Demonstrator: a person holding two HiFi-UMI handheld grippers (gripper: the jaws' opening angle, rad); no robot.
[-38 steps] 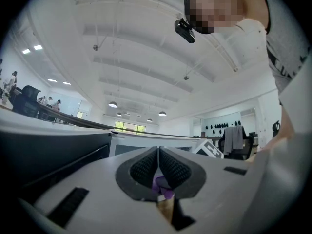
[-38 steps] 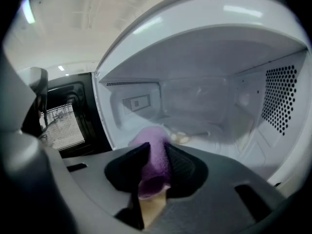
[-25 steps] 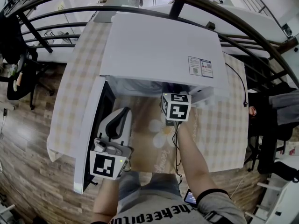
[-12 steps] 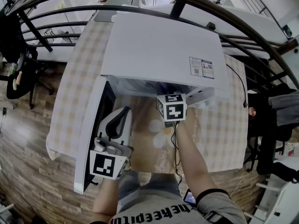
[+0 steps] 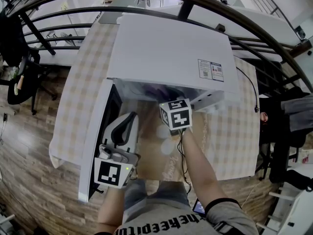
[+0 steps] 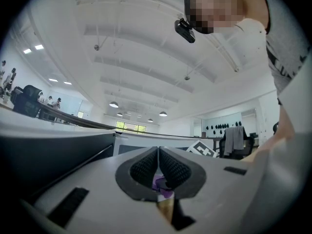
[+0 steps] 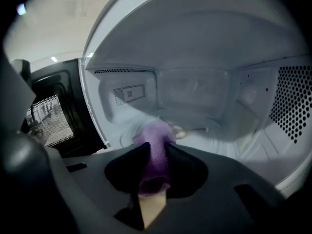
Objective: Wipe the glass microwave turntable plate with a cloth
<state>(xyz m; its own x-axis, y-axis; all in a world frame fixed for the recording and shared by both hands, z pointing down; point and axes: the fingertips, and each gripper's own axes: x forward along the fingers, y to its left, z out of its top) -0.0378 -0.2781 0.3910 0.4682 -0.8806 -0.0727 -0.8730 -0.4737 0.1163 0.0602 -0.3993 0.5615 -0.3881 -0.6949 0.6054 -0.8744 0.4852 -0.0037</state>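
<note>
A white microwave stands on the table with its door swung open to the left. Inside it, the glass turntable plate lies on the cavity floor, blurred. My right gripper is shut on a purple cloth, whose tip rests at the plate's front left. In the head view only that gripper's marker cube shows at the oven mouth. My left gripper hangs beside the open door, pointing up, jaws shut, with a small purple bit at the pads' base.
The table carries a checked cloth. A black cable runs along the microwave's right side. A dark curved railing runs behind the table, with wooden floor to the left. The cavity's perforated right wall is close.
My right gripper has slid a little to the left across the oven mouth with the cloth. The left gripper has stayed in place.
</note>
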